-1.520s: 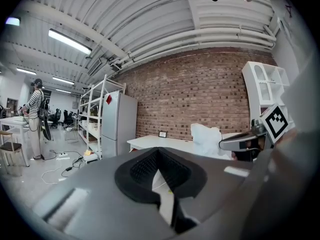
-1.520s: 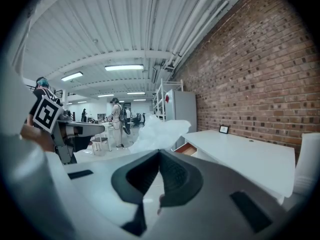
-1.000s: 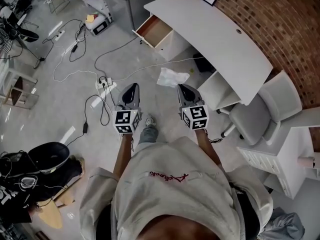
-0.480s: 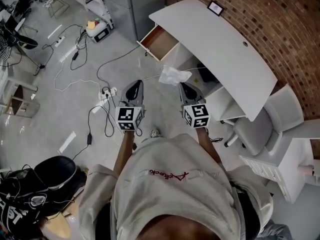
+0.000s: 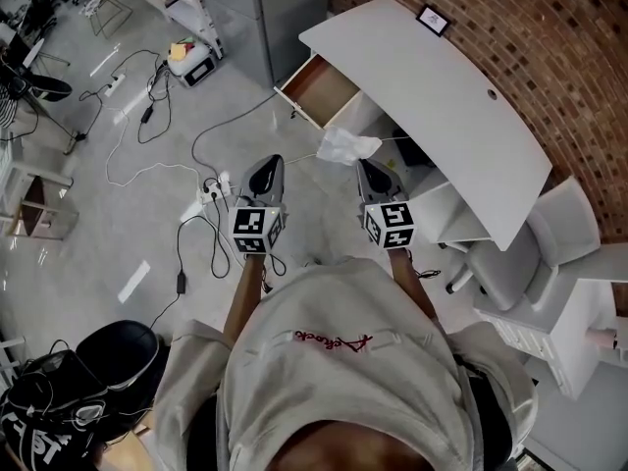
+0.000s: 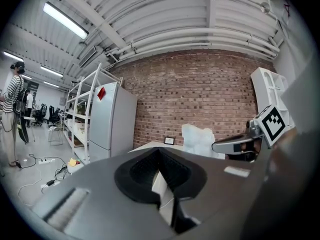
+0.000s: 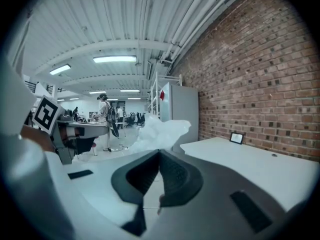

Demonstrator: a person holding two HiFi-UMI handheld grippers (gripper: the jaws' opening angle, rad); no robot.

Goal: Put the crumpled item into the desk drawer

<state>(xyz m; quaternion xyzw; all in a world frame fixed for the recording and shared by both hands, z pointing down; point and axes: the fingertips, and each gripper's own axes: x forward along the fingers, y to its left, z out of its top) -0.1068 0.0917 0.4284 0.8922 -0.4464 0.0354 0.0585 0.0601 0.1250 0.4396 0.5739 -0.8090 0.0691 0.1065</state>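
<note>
**Mia:** Where is the crumpled item?

**Ben:** It is white, and it is up in the air near the middle of the head view. It sticks out from the tip of the right gripper.

**Mia:** Is the right gripper holding it?

**Ben:** Yes. Its jaws are pressed together on a bit of it. In the right gripper view the white stuff puffs up just past the tips.

**Mia:** And the left gripper?

**Ben:** Its jaws are together too, but nothing is in them. It is to the left of the other one, and both point up the frame.

**Mia:** Where is the drawer?

**Ben:** It is a little above the item and to its left. It is pulled out from the left end of the white desk. The inside looks brown.

**Mia:** So is the item in the drawer?

**Ben:** No, it is near it, over the grey floor.

**Mia:** What else is there?

**Ben:** A power strip lies on the floor left of the grippers. A small picture frame stands on the desk by the brick wall. A grey chair is at the right.
</note>
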